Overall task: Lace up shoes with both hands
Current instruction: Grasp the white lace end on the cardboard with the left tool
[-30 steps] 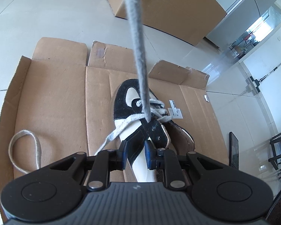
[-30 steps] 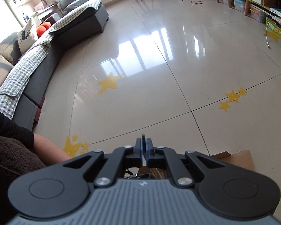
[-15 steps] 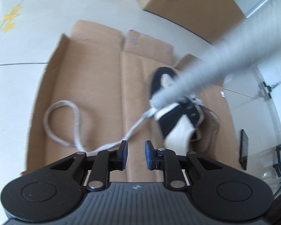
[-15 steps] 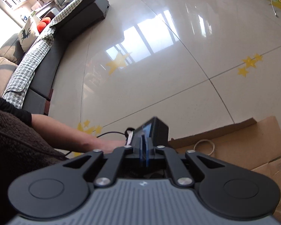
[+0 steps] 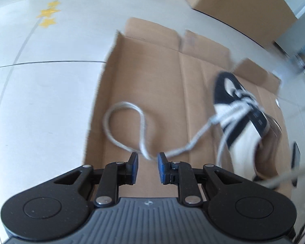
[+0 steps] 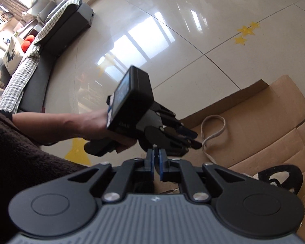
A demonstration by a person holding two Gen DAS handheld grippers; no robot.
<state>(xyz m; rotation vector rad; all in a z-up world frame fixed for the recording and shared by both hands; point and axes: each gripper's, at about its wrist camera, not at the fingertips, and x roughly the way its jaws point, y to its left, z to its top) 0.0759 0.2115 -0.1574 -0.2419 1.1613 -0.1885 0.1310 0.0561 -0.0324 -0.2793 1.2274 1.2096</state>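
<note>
Since a second ago my left gripper [image 5: 147, 159] has swung off the shoe [image 5: 241, 114] and now sits over the loose lace loop [image 5: 125, 129] on the flattened cardboard [image 5: 160, 77]. Its jaws are parted and hold nothing; the lace crosses just ahead of the blue pads [image 5: 134, 167], and I can't tell if it touches them. Shoe is black and white, on the cardboard off to the right, lace trailing from its eyelets to the loop. Right gripper [image 6: 157, 160] has dropped toward the cardboard; its jaws are opening, gap narrow, and I see nothing gripped between them. Right view shows the left hand [image 6: 103, 127] holding its gripper just above the lace. Left view is blurred.
</note>
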